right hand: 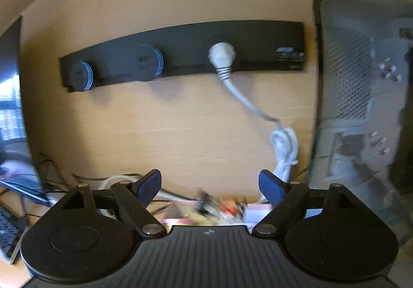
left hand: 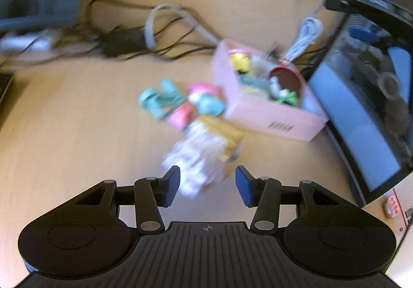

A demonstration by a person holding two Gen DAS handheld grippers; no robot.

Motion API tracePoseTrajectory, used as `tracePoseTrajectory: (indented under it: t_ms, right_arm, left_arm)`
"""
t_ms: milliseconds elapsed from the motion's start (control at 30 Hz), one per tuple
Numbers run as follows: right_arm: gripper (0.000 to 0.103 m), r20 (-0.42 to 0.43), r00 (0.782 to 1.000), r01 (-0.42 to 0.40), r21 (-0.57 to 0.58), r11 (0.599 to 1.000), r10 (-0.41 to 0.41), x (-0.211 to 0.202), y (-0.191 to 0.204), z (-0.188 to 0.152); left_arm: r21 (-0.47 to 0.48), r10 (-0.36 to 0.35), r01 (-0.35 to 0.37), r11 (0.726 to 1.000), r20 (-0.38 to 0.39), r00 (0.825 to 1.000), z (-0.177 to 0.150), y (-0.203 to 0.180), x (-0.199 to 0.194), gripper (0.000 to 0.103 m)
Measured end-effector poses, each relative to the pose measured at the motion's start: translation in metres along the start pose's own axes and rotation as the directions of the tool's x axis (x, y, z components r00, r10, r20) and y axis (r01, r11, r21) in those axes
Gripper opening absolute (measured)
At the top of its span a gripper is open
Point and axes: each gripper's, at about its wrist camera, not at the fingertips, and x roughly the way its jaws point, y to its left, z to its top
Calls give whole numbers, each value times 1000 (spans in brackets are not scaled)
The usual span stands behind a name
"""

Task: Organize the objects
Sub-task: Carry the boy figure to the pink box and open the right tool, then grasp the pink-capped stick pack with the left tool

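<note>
In the left wrist view a pink box (left hand: 268,117) sits on the wooden desk, holding a red cup (left hand: 286,78), a yellow item (left hand: 240,62) and other small things. Loose items lie left of it: teal pieces (left hand: 157,100), a pink and teal cluster (left hand: 198,104), a tan packet (left hand: 224,133) and a whitish packet (left hand: 198,158). My left gripper (left hand: 207,182) is open, its fingertips either side of the whitish packet's near end, blurred. My right gripper (right hand: 210,186) is open and empty above blurred clutter (right hand: 214,205), facing the back panel.
A tangle of black and grey cables (left hand: 134,34) lies behind the items. A monitor (left hand: 361,96) stands to the right. A black socket strip (right hand: 185,55) with a white plug and cord (right hand: 224,58) is on the back panel; a computer case (right hand: 361,107) stands right, a keyboard (right hand: 7,231) left.
</note>
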Motion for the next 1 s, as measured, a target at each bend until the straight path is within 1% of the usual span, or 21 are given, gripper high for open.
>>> tracePoseTrajectory:
  t_ms: [33,67,133,167,233,300,400,467,533,600,667,700,733,767,800,833,900,933,1000]
  right_arm:
    - [90,-12,1000,-13,2,1000,13,-3,4,-8]
    - [90,-37,999,-27,-9,1000,27,-6,8,-19]
    - [90,-104,994,-39,-66,997,32,-14,20,-49]
    - [90,-145,989,-40,-99,994,25,-19,26,-67]
    - [90,-216,976,-59,-130,990,30,-29,32,-93]
    - [90,-268,963,-58,-141,988,19,-39,35,-115]
    - [90,-306,952,-40,-125,991,0,-51,32,-131]
    - [90,-308,951,-20,-107,994,-14,-57,29,-134]
    - [90,-298,954,0,-99,995,-29,-63,26,-133]
    - [90,-290,956,11,-91,996,-37,-68,22,-131]
    - [90,-297,954,9,-92,996,-36,-73,19,-135]
    - [90,-304,952,11,-93,996,-39,-75,18,-138]
    - [90,-313,949,13,-94,995,-42,-76,18,-141]
    - [90,-320,946,17,-91,996,-46,-75,17,-143]
    - [90,-327,944,20,-83,996,-46,-74,17,-146]
    - [90,-333,942,20,-72,997,-43,-73,16,-147]
    - [90,-340,940,13,-51,999,-30,-72,16,-150]
    - [90,-339,940,11,-47,999,-26,-72,17,-151]
    - [90,-327,945,1,-57,998,-19,-73,18,-150]
  left_arm:
    - [-14,12,-12,1000,-8,1000,-4,7,-1,51]
    - [-22,22,-22,999,-12,1000,-6,11,-2,51]
    - [-40,34,-34,999,-15,999,-10,19,-4,51]
    - [-48,32,-33,998,-15,999,-9,20,-5,51]
    - [-47,25,-25,999,-3,1000,-5,19,-3,51]
    - [-19,14,-13,1000,19,1000,2,10,1,51]
    - [32,16,-17,999,32,999,10,-7,16,51]
    - [87,70,-72,994,29,997,14,-14,34,52]
    - [154,168,-172,973,37,985,14,-18,47,52]
    - [162,238,-242,957,46,970,15,-11,50,54]
    - [128,339,-345,930,63,939,21,4,46,52]
    - [97,378,-384,918,72,923,26,13,41,50]
    - [68,387,-392,917,78,919,31,19,34,50]
    - [40,375,-379,925,81,924,36,23,27,50]
    - [12,342,-344,939,79,937,41,25,19,50]
    - [-22,292,-291,956,75,953,46,23,12,50]
    - [-80,186,-181,980,64,980,51,13,8,50]
    - [-104,132,-127,986,50,990,53,5,11,50]
    - [-131,86,-84,988,17,996,57,-12,22,50]
